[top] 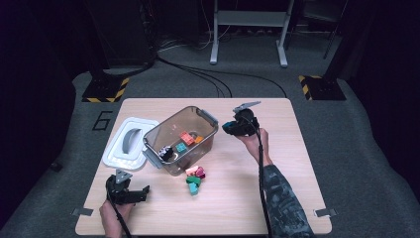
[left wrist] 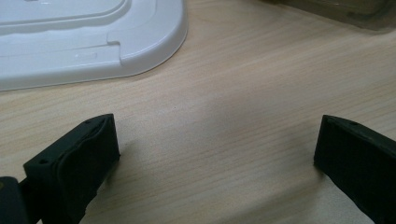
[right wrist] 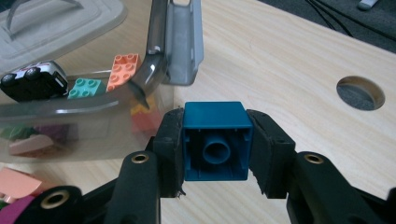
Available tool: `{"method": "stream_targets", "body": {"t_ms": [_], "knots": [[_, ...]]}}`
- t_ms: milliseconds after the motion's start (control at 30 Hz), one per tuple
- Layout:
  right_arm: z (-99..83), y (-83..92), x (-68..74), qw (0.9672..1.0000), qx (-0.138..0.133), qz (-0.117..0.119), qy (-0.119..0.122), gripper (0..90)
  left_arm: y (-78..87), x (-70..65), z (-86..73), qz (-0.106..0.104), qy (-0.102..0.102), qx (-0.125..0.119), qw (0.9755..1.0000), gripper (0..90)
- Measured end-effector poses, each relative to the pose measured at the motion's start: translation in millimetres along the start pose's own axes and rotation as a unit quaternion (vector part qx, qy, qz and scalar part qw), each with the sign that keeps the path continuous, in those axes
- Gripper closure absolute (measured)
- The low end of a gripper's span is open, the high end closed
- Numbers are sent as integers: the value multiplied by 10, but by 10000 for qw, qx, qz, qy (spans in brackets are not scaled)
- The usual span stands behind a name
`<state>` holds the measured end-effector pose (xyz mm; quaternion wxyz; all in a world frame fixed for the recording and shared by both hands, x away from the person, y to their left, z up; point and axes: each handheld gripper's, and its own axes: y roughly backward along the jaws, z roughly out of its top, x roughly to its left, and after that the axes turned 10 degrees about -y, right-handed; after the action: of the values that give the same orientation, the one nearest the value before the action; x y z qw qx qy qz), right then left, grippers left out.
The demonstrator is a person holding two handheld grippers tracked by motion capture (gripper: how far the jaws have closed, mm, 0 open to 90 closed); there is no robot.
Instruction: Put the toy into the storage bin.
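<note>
The right gripper [right wrist: 215, 142] is clamped on a blue building brick [right wrist: 215, 140], centre of the right gripper view, underside toward the camera; in the high view it sits right of centre, beside the clear bin [top: 208, 130]. The brick appears light, rigid, hollow plastic, smooth-sided, so slippage is the probable risk. The pads press two opposite flat walls squarely, the soundest hold. The left gripper [left wrist: 217, 149] rests at lower left, jaws wide apart over bare table [left wrist: 224, 93], empty.
</note>
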<state>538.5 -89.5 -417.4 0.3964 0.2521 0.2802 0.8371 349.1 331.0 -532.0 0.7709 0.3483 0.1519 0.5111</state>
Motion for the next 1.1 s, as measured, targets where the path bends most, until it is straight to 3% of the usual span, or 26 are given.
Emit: {"method": "stream_targets", "body": {"t_ms": [233, 300, 600, 1100], "knots": [[149, 9, 17, 9998, -91, -78, 134, 589, -1, 0, 0, 0, 2, -1, 10000, 0], [181, 14, 29, 10000, -52, -58, 35, 589, -1, 0, 0, 0, 3, -2, 10000, 0], [367, 96, 67, 9996, -223, -110, 116, 590, -1, 0, 0, 0, 5, -3, 10000, 0], [549, 134, 196, 9992, -320, -95, 231, 589, -1, 0, 0, 0, 6, -4, 10000, 0]]}}
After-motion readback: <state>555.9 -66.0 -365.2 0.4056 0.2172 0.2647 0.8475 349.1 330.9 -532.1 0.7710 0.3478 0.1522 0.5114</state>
